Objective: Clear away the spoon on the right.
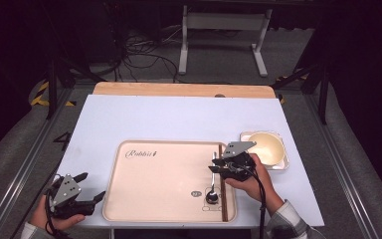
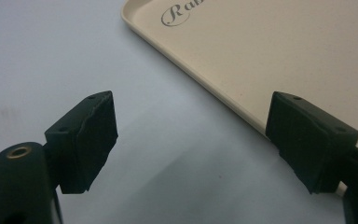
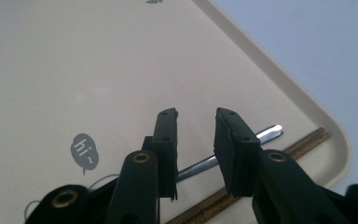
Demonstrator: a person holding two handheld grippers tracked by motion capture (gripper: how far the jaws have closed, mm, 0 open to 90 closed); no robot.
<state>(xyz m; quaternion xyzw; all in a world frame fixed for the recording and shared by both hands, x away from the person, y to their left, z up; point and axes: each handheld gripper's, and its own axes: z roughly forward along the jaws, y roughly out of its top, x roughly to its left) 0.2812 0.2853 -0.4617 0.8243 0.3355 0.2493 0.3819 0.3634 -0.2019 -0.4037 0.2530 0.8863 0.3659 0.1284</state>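
Note:
A beige tray (image 1: pixel 164 184) lettered "Rabbit" lies at the table's front. On its right part lies a metal spoon (image 1: pixel 212 191) with a dark bowl end, and beside it brown chopsticks (image 1: pixel 224 199) run along the tray's right rim. My right gripper (image 1: pixel 216 167) hovers over the spoon's handle. In the right gripper view the handle (image 3: pixel 270 133) passes below the narrow gap of my right gripper (image 3: pixel 196 114), whose pads do not touch it; the chopsticks (image 3: pixel 307 142) lie just beyond. My left gripper (image 1: pixel 93 185) stands wide open over bare table left of the tray (image 2: pixel 270 42).
A cream bowl (image 1: pixel 267 147) sits on a square white plate right of the tray, close to my right hand. The white table top (image 1: pixel 179 114) stretches behind the tray to a wooden strip at the far edge. Cables and a stand lie on the floor beyond.

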